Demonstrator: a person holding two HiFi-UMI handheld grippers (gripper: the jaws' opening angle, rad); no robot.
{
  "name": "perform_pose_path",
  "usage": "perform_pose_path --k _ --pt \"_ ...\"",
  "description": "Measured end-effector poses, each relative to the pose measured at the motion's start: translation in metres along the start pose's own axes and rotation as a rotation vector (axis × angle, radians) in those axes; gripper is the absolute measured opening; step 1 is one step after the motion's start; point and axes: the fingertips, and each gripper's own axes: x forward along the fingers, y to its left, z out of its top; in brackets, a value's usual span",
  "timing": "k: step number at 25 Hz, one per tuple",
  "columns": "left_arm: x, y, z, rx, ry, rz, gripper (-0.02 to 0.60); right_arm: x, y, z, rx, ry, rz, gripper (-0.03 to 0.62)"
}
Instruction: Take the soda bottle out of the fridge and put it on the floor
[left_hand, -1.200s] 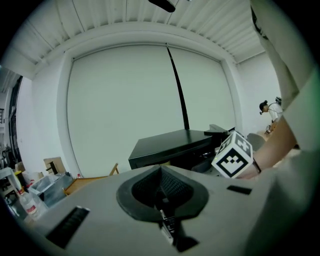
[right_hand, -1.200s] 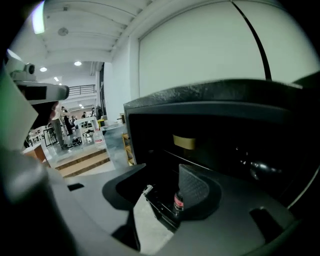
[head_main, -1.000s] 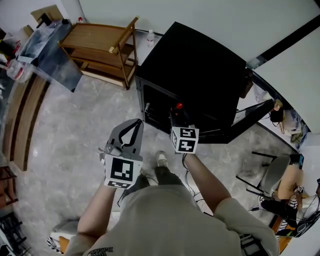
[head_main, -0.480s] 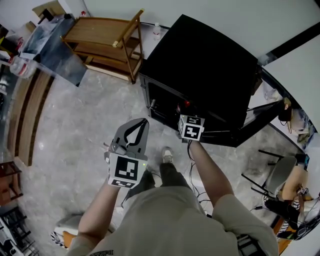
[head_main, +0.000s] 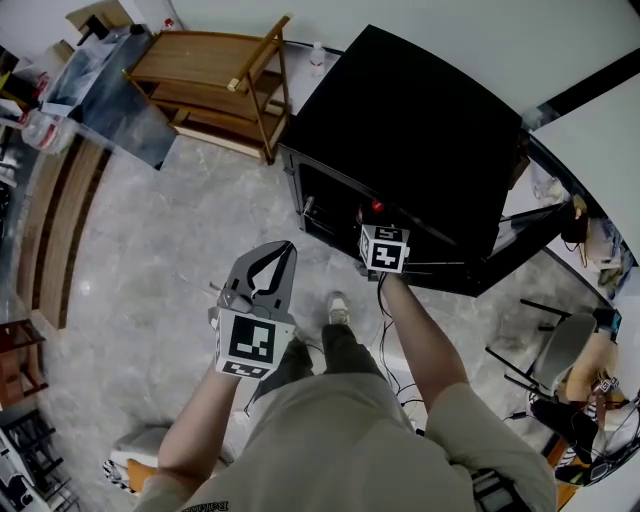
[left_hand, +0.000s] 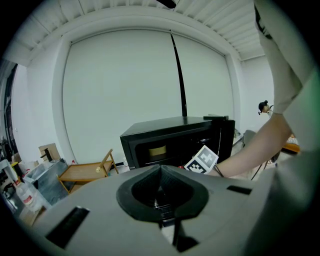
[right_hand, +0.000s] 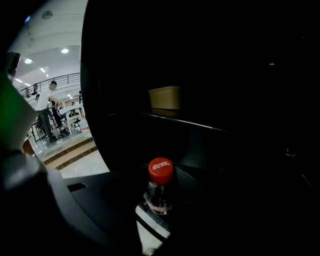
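The soda bottle (right_hand: 160, 186), clear with a red cap (head_main: 377, 208), stands on the lower level inside the open black fridge (head_main: 420, 110). My right gripper (head_main: 373, 216) reaches into the fridge opening, and its jaws have just been closing with the bottle's neck between them (right_hand: 159, 202). It is too dark there to make out whether the pads touch it. My left gripper (head_main: 284, 246) hangs above the floor left of the fridge, shut and empty, its tips (left_hand: 160, 167) meeting.
A tan box (right_hand: 165, 97) sits on the fridge's upper shelf. The fridge door (head_main: 520, 235) stands open to the right. A wooden rack (head_main: 215, 85) stands left of the fridge. Cables (head_main: 385, 320) lie on the marble floor by my shoes (head_main: 338, 308). A chair (head_main: 545, 350) is at right.
My right gripper has sunk and pushed deeper into the fridge opening, down to the red cap. The left gripper has dipped only slightly.
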Motion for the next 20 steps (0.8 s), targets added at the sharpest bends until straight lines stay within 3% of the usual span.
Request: perform_pose_path --k 11,20 --pt "-0.004 0.003 -0.005 -0.018 0.000 0.017 0.006 -0.008 0.014 -0.002 -0.073 0.046 0.077 0.126" --pt "-0.025 0.018 -0.005 -0.033 -0.019 0.068 0.006 -0.039 0.049 0.023 -0.150 0.011 0.142 0.112"
